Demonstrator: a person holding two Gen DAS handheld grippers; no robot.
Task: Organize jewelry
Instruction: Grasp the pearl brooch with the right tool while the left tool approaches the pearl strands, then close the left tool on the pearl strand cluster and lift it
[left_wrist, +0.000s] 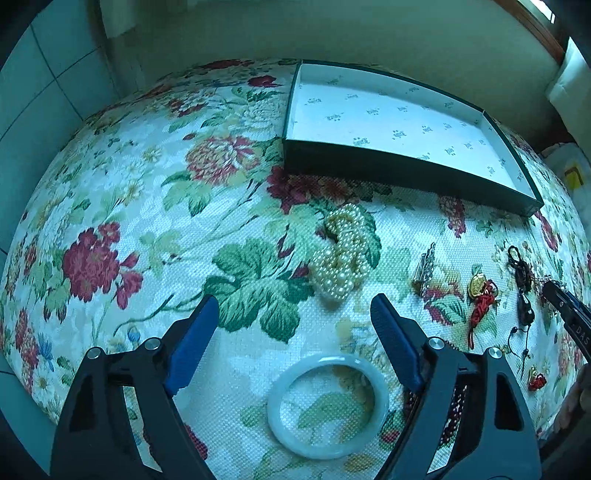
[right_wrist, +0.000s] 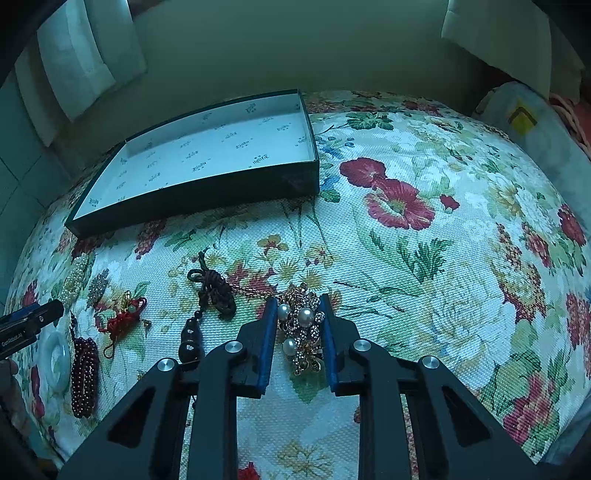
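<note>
A: Where does the right gripper (right_wrist: 298, 308) stand?
B: Low over the floral cloth (right_wrist: 424, 258) on the bench, its blue-padded fingers (right_wrist: 269, 343) drawn in close on either side of a rhinestone-and-pearl brooch (right_wrist: 303, 332). The pads sit right at the brooch's edges; it looks pinched between them.

A: And the left gripper (left_wrist: 293, 306)?
B: Its fingers (left_wrist: 192, 343) are spread wide with nothing between the tips. A pale jade bangle (left_wrist: 327, 406) lies flat on the cloth below and between the fingers, untouched. A heap of pearl strands (left_wrist: 341, 254) sits just beyond the tips.

A: The box?
B: A shallow dark green box (left_wrist: 406, 171) with a white printed lining rests on the cloth at the far side, with no jewelry inside.

A: What else lies out?
B: Near the right gripper, a dark knotted cord with a gourd pendant (right_wrist: 210, 295). Farther left, a red knot charm (right_wrist: 123, 317), then a dark red bead bracelet (right_wrist: 85, 369) beside the bangle. From the left wrist view, a small silver brooch (left_wrist: 424, 269) lies between the pearls and a red-and-gold charm (left_wrist: 482, 295).
</note>
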